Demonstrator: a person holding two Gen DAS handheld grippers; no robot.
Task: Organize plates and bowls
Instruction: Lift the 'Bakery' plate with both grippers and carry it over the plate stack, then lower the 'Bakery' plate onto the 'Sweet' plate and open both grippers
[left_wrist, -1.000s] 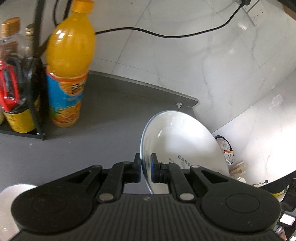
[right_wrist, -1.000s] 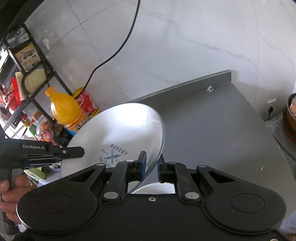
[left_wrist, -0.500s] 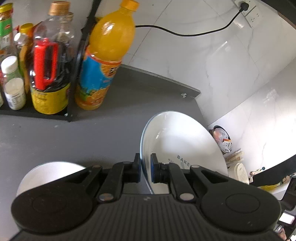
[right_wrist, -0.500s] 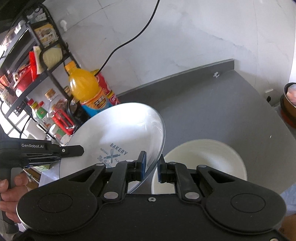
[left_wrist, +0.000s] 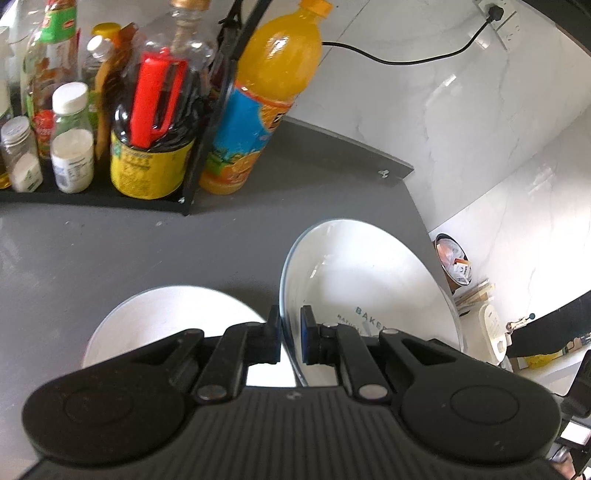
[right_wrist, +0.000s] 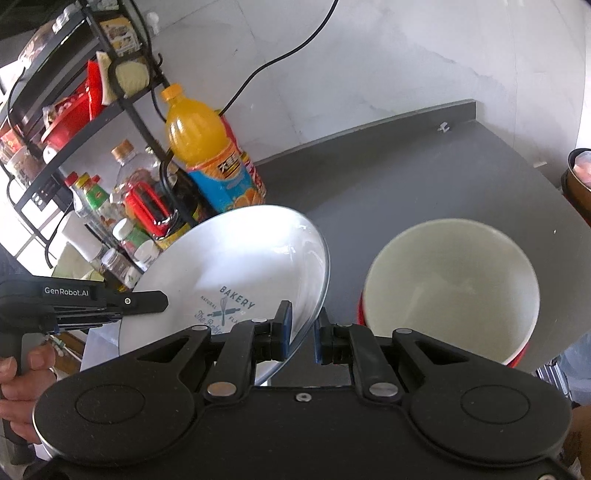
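Two handheld grippers grasp one white plate by opposite sides of its rim, tilted above a grey worktop. The right gripper has its jaws clenched on the plate's near edge; the left gripper has its jaws clamped on the rim too. Printing on the plate reads "BAKERY" above "NATURAL", with crossed utensils. In the right wrist view, the left gripper's body is lettered "GenRobot.AI", and a hand grips its handle. A white bowl with a red outer wall stands on the worktop just beside the plate. Behind, an orange drink bottle with a blue label stands next to a black wire rack of condiment bottles; its label writing cannot be read.
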